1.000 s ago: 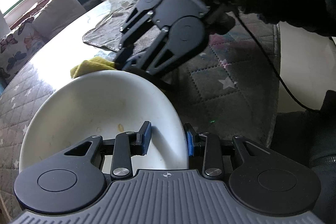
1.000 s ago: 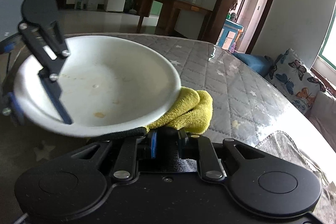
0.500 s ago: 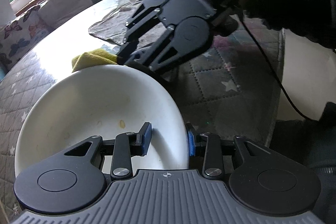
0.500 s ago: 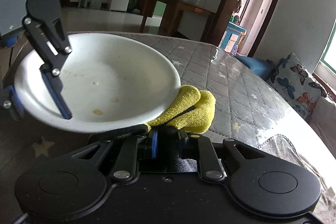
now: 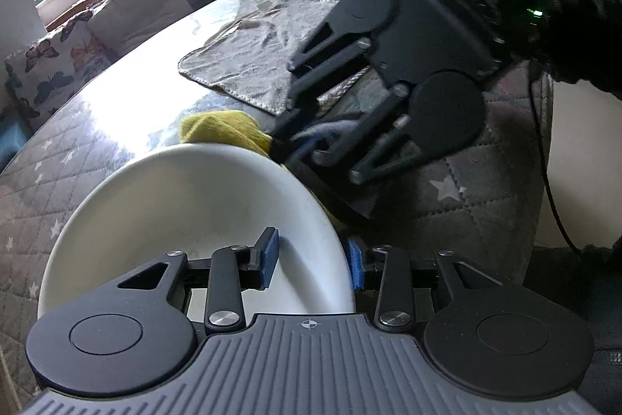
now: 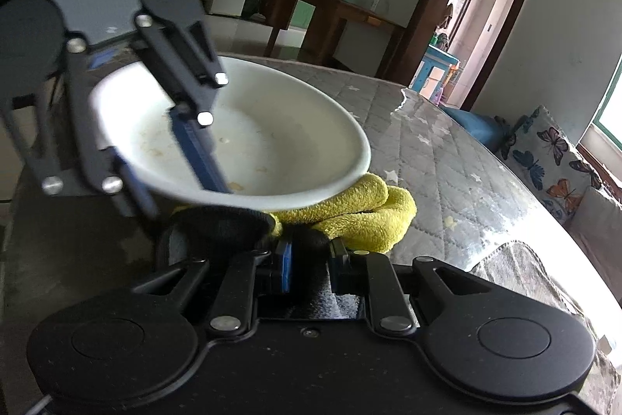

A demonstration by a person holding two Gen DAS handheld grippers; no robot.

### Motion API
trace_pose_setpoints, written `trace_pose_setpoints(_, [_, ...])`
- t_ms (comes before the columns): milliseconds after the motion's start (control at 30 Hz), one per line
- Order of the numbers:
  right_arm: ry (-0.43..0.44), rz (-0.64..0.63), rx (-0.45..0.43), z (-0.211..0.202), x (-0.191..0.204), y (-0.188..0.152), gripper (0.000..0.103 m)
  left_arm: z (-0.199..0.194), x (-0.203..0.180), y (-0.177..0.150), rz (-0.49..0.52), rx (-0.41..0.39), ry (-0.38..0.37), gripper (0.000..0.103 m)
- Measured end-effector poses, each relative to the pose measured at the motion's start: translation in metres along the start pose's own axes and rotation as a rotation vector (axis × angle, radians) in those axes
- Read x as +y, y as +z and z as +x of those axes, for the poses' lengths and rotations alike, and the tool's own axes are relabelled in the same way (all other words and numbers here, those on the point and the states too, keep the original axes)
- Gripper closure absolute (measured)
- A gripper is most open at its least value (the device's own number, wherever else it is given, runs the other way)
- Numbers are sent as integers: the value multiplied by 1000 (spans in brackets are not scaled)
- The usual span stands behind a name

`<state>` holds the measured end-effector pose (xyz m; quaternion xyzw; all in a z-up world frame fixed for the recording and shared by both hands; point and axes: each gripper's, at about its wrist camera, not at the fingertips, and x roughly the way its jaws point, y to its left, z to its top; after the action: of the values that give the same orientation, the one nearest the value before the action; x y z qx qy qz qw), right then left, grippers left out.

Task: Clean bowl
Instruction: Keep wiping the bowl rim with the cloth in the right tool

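Note:
A white bowl (image 5: pixel 186 212) (image 6: pixel 280 139) with small food stains inside is held tilted above the quilted table. My left gripper (image 5: pixel 313 259) (image 6: pixel 163 174) is shut on its near rim, one blue pad inside and one outside. A yellow cloth (image 5: pixel 221 131) (image 6: pixel 357 212) lies bunched under the bowl's far edge. My right gripper (image 6: pixel 311 255) (image 5: pixel 295 146) is shut on the cloth's near end, low beside the bowl's rim. The part of the cloth between its pads looks dark and shadowed.
A grey towel (image 5: pixel 264 57) lies flat on the table (image 6: pixel 458 158) beyond the cloth. Butterfly cushions (image 5: pixel 50 65) line a bench on the far side. A dark sleeve (image 5: pixel 583 26) and a cable (image 5: pixel 544 142) are at the right, near the table edge.
The left gripper has tilted the bowl and brought it closer to the right gripper. The right gripper keeps its hold on the yellow cloth under the bowl's edge.

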<state>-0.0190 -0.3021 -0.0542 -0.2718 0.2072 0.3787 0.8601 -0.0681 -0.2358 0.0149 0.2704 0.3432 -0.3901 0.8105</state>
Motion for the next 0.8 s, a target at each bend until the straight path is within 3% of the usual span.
trace_pose_setpoints(367, [14,2,0,-23,16,-8,84,1,-5,-4,40,-3,-9,66])
trace_pose_setpoints(800, [31,-6,-4,-3,0,2,84,-8,-11,-18,91,-18,-57,66])
